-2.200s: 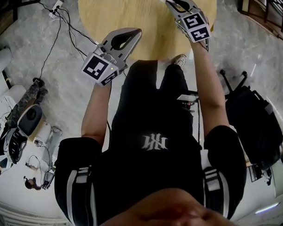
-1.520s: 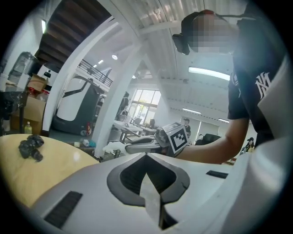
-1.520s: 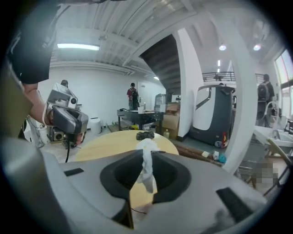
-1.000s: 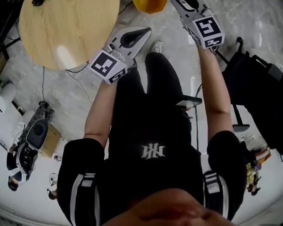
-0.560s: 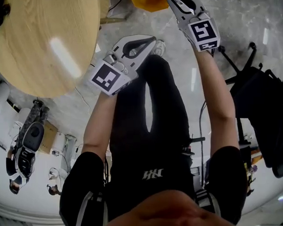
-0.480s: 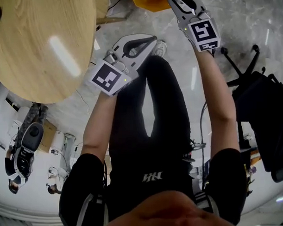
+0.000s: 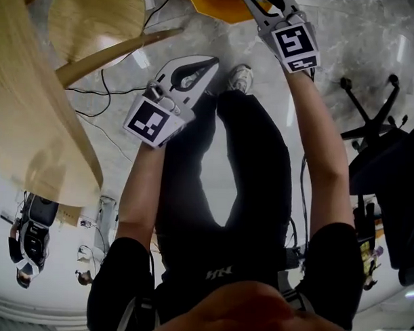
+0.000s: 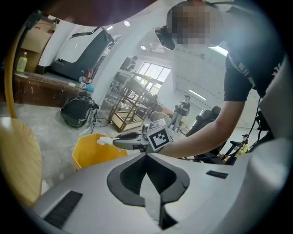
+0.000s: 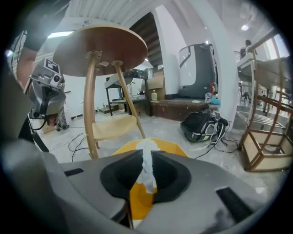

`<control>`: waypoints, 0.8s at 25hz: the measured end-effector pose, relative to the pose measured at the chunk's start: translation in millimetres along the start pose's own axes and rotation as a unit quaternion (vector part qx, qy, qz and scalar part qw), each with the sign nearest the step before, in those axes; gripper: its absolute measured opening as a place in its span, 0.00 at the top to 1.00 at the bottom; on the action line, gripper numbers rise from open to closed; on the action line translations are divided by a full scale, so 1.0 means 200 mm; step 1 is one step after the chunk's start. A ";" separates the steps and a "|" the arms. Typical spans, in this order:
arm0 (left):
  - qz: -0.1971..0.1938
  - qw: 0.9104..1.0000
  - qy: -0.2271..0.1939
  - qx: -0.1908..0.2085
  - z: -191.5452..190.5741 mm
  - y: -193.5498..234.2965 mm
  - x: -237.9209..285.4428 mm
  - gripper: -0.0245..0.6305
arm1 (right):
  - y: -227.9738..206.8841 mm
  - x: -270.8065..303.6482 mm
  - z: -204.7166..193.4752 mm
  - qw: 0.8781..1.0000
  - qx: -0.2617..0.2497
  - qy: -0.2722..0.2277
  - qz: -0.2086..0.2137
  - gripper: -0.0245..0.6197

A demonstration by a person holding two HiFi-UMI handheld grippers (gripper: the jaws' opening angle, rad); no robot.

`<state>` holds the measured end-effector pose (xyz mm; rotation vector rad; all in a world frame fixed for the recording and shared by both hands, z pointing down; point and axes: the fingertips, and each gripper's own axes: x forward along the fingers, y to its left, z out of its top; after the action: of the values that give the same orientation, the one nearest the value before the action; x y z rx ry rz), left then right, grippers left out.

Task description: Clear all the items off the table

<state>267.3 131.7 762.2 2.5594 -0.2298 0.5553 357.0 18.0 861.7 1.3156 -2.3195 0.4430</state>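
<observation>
Looking down through the head view, I see the right gripper [image 7: 257, 0] reaching forward over the yellow bin [image 7: 213, 2] on the floor. The left gripper [image 7: 212, 61] sits lower in the frame beside the person's knee, well short of the bin. So the right hand is plainly the nearer one. The frame's top edge cuts off the right tips and most of the bin, so the load is hidden here. The table [image 7: 32, 121] shows only as a steep wooden slab at the left, and I cannot tell whether anything is left on it.

In the left gripper view, my own jaws [image 8: 147, 160] are pressed together with nothing between them. Beyond them the right gripper [image 8: 116, 140] shows side-on, a white tissue [image 8: 104, 140] at its tip over the bin [image 8: 94, 153].

In the right gripper view, the jaws [image 9: 147, 155] are clenched on the tissue [image 9: 148, 173]. Its long axis runs along the slit between the jaws, with a tuft poking out past the tips. The bin [image 9: 171, 147] lies straight ahead and below the tips, and its yellow shows through the gap under the tissue. I judge a release here would land it inside, though the bin's near rim is masked by the gripper body. The table [image 9: 105, 45] is seen only from underneath.
</observation>
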 end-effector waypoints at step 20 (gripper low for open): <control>-0.026 0.999 0.021 0.001 -0.03 0.03 0.07 0.94 | 0.01 0.08 -0.18 0.999 -0.001 0.045 0.002 0.64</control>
<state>275.8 129.0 776.4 2.5454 -0.1480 0.5882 356.2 23.6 901.1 1.2647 -2.2481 0.4910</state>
